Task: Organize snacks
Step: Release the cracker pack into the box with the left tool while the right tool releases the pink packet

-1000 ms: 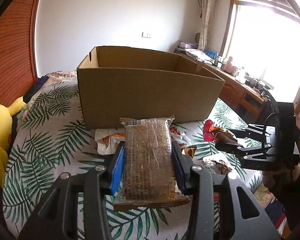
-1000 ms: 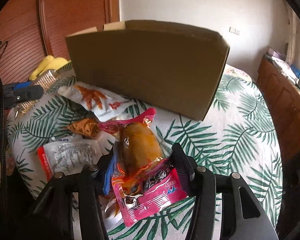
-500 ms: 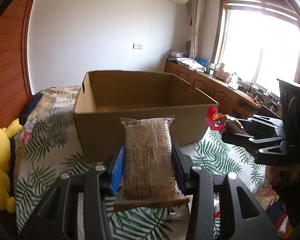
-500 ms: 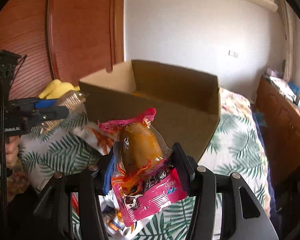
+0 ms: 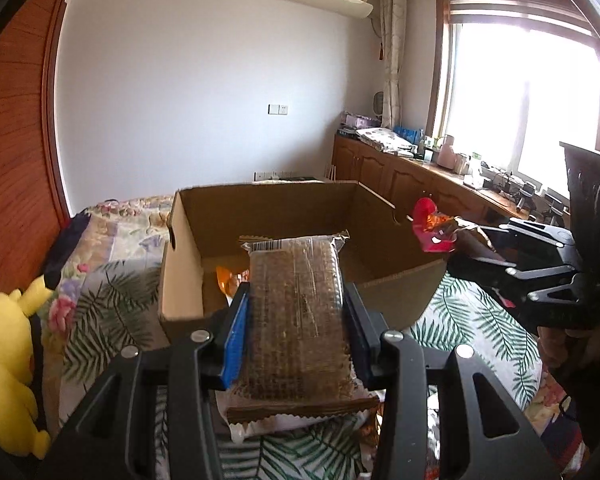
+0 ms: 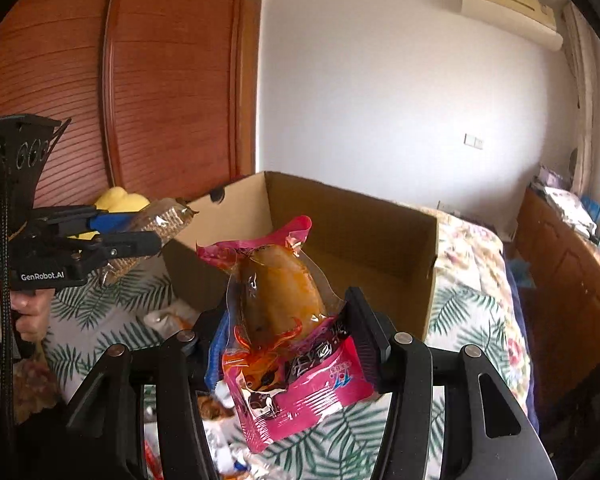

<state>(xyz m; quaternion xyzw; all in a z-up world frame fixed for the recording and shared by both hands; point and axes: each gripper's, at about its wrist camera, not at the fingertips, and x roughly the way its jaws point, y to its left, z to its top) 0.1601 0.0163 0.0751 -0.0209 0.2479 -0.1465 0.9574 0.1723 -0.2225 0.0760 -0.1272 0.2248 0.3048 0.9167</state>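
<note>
We grip a brown wafer pack (image 5: 296, 312) in our left claw (image 5: 296, 320) at lower centre, a pink snack pouch (image 6: 284, 320) in our right claw (image 6: 288, 332), both partly closed, before the open cardboard box (image 5: 180, 280) mid-frame.

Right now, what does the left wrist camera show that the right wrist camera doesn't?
Only the left wrist view: an orange packet on the floor of the cardboard box, and the window.

Only the right wrist view: the wooden door.

Both: the box, the left gripper shut on the brown cracker pack, the right gripper shut on the pink snack pouch, the yellow plush toy.
</note>
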